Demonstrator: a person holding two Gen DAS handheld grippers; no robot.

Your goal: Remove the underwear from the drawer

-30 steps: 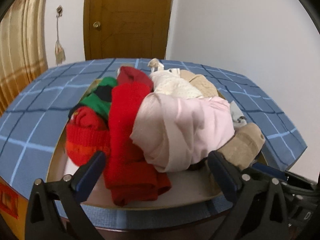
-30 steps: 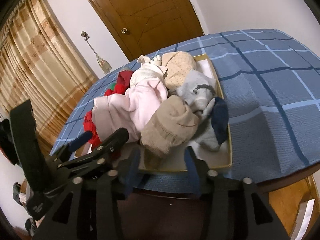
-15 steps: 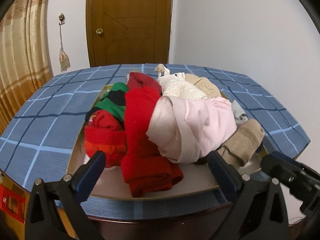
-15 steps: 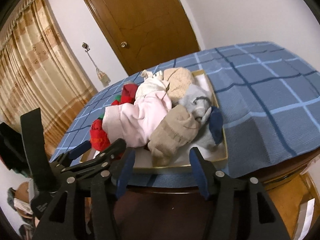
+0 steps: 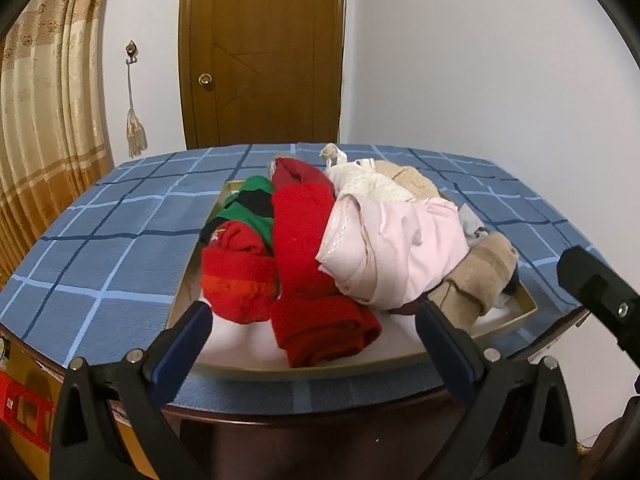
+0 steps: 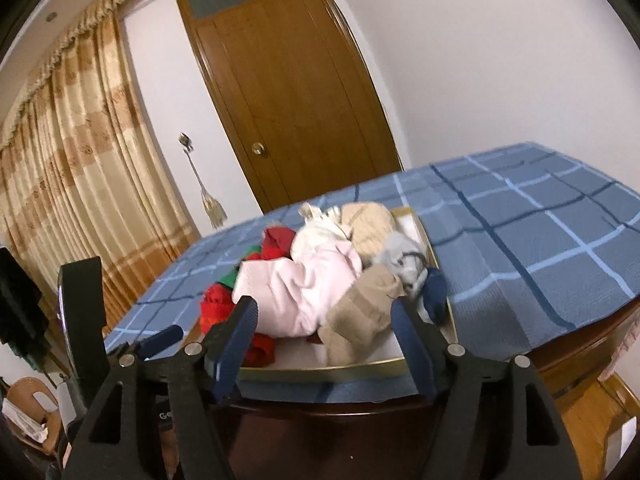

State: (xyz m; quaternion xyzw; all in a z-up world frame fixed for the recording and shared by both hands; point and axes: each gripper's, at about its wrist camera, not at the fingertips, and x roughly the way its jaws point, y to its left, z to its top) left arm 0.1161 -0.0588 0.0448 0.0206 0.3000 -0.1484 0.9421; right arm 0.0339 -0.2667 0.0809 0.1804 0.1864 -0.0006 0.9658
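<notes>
Left wrist view: our left gripper (image 5: 312, 322) stands wide, nothing between its fingers, short of the near rim of the drawer (image 5: 524, 306), a shallow tray on the blue checked tablecloth (image 5: 120, 248). The pile fills it: red knit roll (image 5: 236, 276) at 9 o'clock of the heap, long red piece (image 5: 312, 264) in the middle, green-and-black item (image 5: 250, 200) at 11, pale pink underwear (image 5: 404, 248) at 3 of the red piece, tan sock (image 5: 476, 280) at 4, cream pieces (image 5: 372, 184) at 12. The black body of the other gripper pokes in at the right edge.

Right wrist view: our right gripper (image 6: 324, 312) is opening, jaws fairly wide, nothing between them; it is aimed at the near end of the heap. The pink underwear (image 6: 304, 292) sits straight ahead at 12, tan sock (image 6: 360, 312) at 1, grey piece (image 6: 404, 256) and navy bit (image 6: 434, 292) at 2. Picture is slightly blurred.

To do this step well, we judge: take the pink piece by a top fold, not deep, so the tan sock leaning on it doesn't come along. Pinch one layer bunch and lift straight up. The left gripper can pin the red pieces if they drag.
</notes>
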